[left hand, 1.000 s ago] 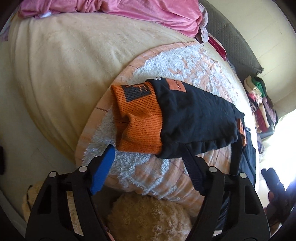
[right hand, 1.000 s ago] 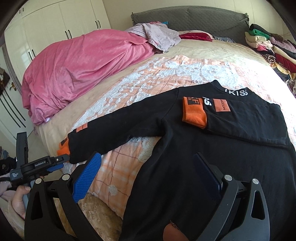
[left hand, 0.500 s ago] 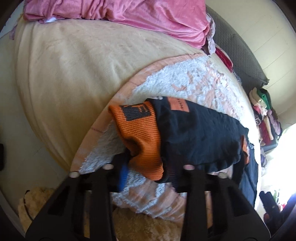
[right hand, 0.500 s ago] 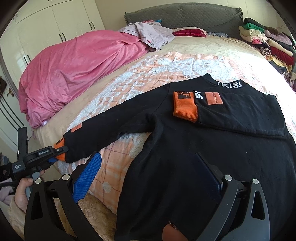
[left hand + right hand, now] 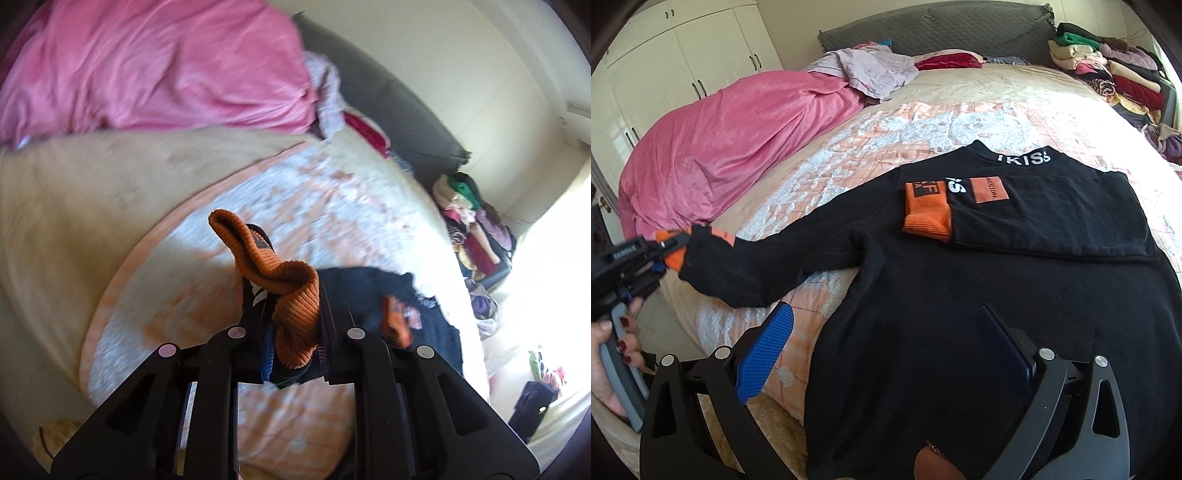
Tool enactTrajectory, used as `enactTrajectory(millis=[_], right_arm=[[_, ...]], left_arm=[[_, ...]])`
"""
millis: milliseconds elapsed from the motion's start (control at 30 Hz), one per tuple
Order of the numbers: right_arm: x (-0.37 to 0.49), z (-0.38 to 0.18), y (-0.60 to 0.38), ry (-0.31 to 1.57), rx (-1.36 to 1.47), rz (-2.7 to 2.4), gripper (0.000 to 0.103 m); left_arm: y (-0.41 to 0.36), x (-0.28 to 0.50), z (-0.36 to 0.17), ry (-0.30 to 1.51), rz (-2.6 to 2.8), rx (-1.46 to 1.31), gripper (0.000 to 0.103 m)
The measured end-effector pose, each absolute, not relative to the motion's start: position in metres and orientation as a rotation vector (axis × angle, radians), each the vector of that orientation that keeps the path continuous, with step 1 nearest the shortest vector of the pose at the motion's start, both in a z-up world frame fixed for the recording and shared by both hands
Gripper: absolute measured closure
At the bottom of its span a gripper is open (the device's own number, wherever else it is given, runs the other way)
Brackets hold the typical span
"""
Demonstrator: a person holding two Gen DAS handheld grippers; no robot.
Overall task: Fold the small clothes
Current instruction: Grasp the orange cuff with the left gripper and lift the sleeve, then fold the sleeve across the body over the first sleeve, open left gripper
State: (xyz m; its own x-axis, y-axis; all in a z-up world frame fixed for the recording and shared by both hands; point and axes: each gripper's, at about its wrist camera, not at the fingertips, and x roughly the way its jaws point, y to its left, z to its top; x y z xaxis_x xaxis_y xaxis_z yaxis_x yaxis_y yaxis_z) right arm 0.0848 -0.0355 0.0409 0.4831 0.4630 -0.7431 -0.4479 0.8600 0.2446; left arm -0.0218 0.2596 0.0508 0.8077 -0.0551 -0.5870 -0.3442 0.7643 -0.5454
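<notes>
Left gripper (image 5: 291,332) jaws just closed, clenched on orange cuff (image 5: 291,295) of black sweatshirt (image 5: 960,295), sleeve end lifted off bed (image 5: 997,88). Right gripper (image 5: 886,354) released, jaws wide, hovering over sweatshirt hem. Sweatshirt flat on peach blanket (image 5: 923,125), other sleeve folded across chest. Pink duvet (image 5: 731,140) beside.

The right gripper (image 5: 886,354) has black angular arms with triangular cut-outs and silver round screws; its fingers (image 5: 768,350) carry blue dimpled pads. The left gripper (image 5: 291,332) shares the black frame and pale screws; its grey handle sits in a hand (image 5: 613,354) with dark red nail polish.
</notes>
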Motion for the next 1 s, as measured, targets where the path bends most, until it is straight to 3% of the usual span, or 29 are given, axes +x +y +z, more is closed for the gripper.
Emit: enactTrajectory(millis=[367,1000], right_arm=[[0.093,0.048,-0.073,0.885,0.067,0.475,0.005],[0.102,0.059,-0.185,0.833,0.186,0.204,0.005]], left_arm=[[0.198,0.029,0.098,0.582,0.0,-0.594,0.092],[0.091,0.086,0.1,0.634,-0.253,-0.519,0.092]])
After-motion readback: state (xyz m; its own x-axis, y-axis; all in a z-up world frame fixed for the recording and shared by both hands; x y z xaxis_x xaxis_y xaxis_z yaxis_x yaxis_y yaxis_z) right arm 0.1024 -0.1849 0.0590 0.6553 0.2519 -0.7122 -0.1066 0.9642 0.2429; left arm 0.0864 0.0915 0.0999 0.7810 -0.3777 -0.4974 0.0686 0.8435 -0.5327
